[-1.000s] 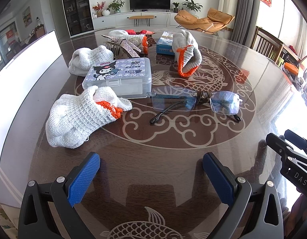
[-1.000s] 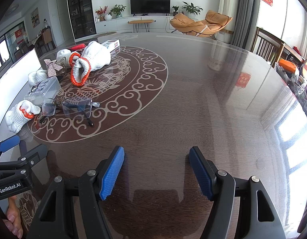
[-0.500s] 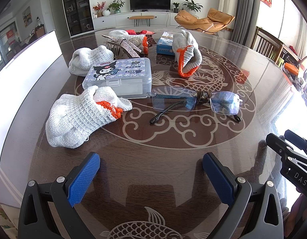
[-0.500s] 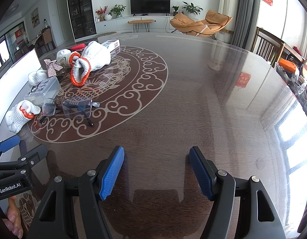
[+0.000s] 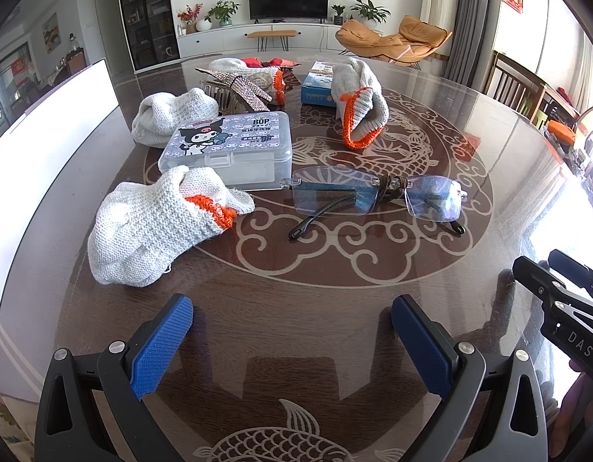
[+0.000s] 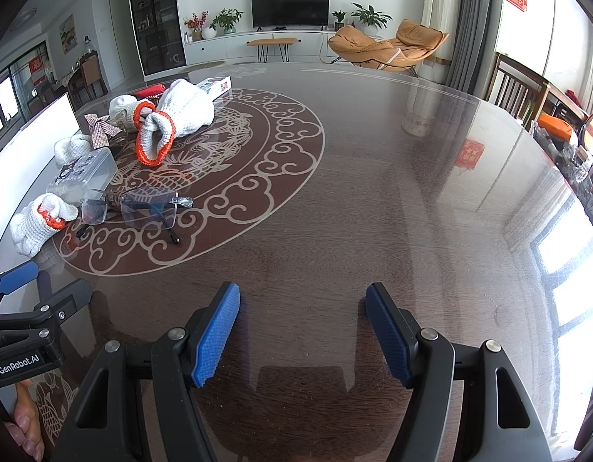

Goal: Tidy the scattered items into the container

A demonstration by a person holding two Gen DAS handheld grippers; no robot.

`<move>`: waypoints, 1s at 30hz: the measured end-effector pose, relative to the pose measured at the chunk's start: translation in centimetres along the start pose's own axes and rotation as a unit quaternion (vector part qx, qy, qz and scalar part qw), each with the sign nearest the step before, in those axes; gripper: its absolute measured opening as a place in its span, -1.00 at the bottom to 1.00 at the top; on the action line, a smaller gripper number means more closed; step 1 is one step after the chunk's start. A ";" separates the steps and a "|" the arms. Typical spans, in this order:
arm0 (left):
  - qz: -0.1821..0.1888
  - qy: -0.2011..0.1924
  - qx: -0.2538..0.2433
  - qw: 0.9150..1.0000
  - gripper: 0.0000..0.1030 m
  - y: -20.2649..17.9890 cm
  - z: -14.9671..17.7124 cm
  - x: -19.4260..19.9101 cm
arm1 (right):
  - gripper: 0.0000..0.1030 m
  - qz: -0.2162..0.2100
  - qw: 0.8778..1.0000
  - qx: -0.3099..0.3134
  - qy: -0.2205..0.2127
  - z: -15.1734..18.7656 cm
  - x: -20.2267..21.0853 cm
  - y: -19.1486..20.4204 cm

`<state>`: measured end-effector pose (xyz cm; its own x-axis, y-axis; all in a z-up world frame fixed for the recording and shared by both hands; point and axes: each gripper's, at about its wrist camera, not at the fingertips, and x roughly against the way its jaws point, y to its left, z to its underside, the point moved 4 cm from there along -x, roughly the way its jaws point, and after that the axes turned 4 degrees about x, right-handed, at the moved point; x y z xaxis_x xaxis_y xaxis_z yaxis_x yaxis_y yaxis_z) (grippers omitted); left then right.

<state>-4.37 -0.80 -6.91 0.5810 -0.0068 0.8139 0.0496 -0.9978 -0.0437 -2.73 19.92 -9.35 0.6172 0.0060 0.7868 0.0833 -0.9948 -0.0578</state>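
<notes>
Step in hand: nothing is picked up yet; both grippers hang over bare tabletop (image 5: 508, 177), so the job looks to be at its start, with choosing a first item as the next thing to settle.
Left gripper (image 5: 292, 340): jaws spread wide, nothing between the blue pads, aimed at the clutter.
Right gripper (image 6: 302, 333): jaws also wide apart and empty, over the bare half of the table.
Scattered items: nearest glove (image 5: 154, 223) at 10 o'clock from the left gripper; eyeglasses (image 5: 373, 198) at 1 o'clock, arms folded under; clear plastic case (image 5: 231, 148) with a cartoon label at 12 o'clock, just behind the glove; orange-cuffed glove (image 5: 358, 102) further on; rhinestone hair clip (image 5: 238, 86), blue carton (image 5: 315, 86) and two more gloves towards the far edge.
Container: no open bin or basket can be made out; a white slab (image 5: 54, 146) fills the 9 o'clock edge, but I cannot tell what it is.
Doing it well: start with the nearest glove, pinching the knit body so it bunches between the pads.
Care: the eyeglasses lie flat on glass and are likely to skid; grip at the bridge, not across a lens.
</notes>
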 end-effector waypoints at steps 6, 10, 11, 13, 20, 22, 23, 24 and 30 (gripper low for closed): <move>0.000 0.000 0.000 1.000 1.00 0.0 0.0 0.0 | 0.34 0.000 1.000 0.000 0.000 0.0 0.0 0.0; 0.000 0.000 0.000 1.000 1.00 0.0 0.0 0.0 | 0.34 0.000 1.000 0.000 0.000 0.0 0.0 0.0; 0.000 0.000 0.000 1.000 1.00 0.0 0.0 0.0 | 0.34 0.000 1.000 0.000 0.000 0.0 -0.1 0.0; 0.000 0.000 0.000 1.000 1.00 0.0 0.0 0.0 | 0.34 0.000 1.000 0.000 0.000 0.0 -0.1 0.1; 0.000 0.000 0.000 1.000 1.00 0.0 0.0 0.0 | 0.34 0.000 1.000 0.000 0.000 0.0 0.0 0.0; 0.001 0.000 0.000 1.000 1.00 0.1 0.0 0.0 | 0.34 0.000 1.000 0.000 0.000 0.0 0.0 0.1; 0.000 0.000 0.001 1.000 1.00 0.0 0.0 -0.1 | 0.34 0.000 1.000 0.000 0.000 0.0 0.0 0.0; 0.000 0.000 0.001 1.000 1.00 0.1 -0.1 0.0 | 0.34 0.000 1.000 0.000 0.000 0.0 0.0 0.0; 0.001 0.000 0.001 1.000 1.00 0.1 -0.2 0.0 | 0.34 0.000 1.000 -0.001 0.000 0.0 0.0 0.0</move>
<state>-4.53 -0.95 -6.85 0.5809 -0.0079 0.8139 0.0506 -0.9977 -0.0458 -2.74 19.90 -9.38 0.6174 0.0067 0.7866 0.0828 -0.9950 -0.0565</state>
